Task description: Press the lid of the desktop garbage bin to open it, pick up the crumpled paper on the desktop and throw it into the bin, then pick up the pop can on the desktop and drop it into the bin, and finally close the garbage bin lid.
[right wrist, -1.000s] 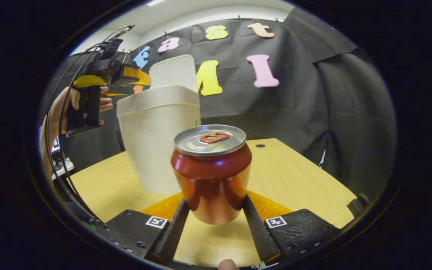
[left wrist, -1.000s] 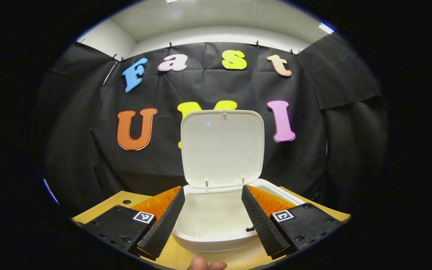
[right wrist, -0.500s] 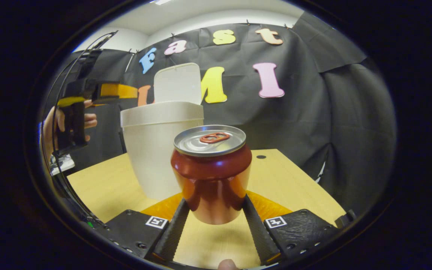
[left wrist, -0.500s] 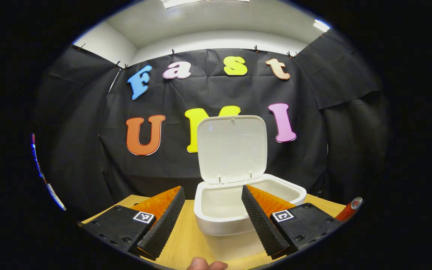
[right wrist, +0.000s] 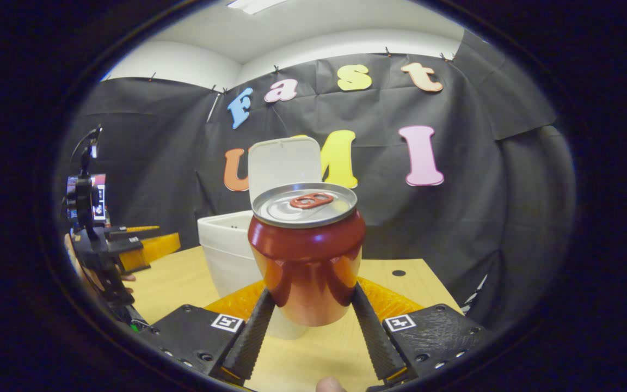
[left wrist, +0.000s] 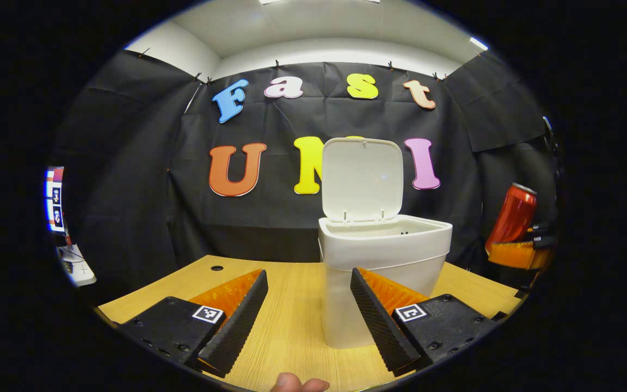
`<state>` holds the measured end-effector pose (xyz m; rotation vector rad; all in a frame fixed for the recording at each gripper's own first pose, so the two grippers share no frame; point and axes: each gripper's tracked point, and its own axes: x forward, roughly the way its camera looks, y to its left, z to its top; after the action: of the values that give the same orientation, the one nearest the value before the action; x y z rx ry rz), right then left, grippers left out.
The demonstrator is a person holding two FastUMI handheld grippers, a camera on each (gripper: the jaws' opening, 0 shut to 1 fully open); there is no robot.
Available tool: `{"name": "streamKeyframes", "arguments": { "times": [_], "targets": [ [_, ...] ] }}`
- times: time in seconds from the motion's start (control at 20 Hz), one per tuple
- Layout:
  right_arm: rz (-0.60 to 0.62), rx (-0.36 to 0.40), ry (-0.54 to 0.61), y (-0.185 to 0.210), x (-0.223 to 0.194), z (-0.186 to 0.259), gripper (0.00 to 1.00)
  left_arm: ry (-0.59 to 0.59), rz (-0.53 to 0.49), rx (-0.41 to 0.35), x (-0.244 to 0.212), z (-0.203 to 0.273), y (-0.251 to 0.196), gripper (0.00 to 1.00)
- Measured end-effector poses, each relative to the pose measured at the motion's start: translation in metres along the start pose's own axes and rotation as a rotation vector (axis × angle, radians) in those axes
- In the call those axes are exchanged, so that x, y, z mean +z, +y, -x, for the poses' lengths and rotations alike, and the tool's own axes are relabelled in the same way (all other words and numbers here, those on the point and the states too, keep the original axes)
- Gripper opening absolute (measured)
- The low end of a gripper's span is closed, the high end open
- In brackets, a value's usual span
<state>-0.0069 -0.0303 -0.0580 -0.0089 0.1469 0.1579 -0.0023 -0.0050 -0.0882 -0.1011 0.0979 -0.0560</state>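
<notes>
The setting was a recording booth set up inside an office-type room. Black cloth [left wrist: 128,179] clipped along its top edge formed the walls. White wall [left wrist: 319,51] and ceiling light panels [right wrist: 253,5] showed above it. A wood-grain worktop [left wrist: 292,321] with a cable hole [left wrist: 216,268] stood in front.

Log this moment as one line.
right gripper: shut on red pop can | left gripper: open | white plastic bin: lid up
</notes>
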Motion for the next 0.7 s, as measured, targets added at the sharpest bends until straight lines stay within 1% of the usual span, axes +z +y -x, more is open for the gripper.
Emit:
{"name": "streamKeyframes", "arguments": {
  "times": [0.15, 0.3, 0.5, 0.6, 0.7],
  "targets": [
    [-0.006, 0.022, -0.034, 0.004, 0.04, -0.02, 0.79, 0.002, 0.014, 0.019, -0.007, 0.008, 0.01, 0.98],
    [0.033, 0.023, -0.078, 0.017, 0.074, -0.046, 0.78, 0.0, 0.017, 0.038, -0.01, 0.012, 0.02, 0.98],
    [0.036, 0.066, -0.083, 0.046, 0.096, -0.084, 0.78, 0.001, 0.022, 0.048, -0.015, 0.014, 0.027, 0.98],
    [0.057, 0.082, -0.056, 0.061, 0.1, -0.114, 0.78, 0.003, 0.012, 0.061, -0.014, 0.015, 0.036, 0.98],
    [0.042, 0.098, -0.015, 0.068, 0.1, -0.137, 0.79, -0.006, 0.005, 0.075, -0.011, 0.016, 0.043, 0.99]
  ]
}}
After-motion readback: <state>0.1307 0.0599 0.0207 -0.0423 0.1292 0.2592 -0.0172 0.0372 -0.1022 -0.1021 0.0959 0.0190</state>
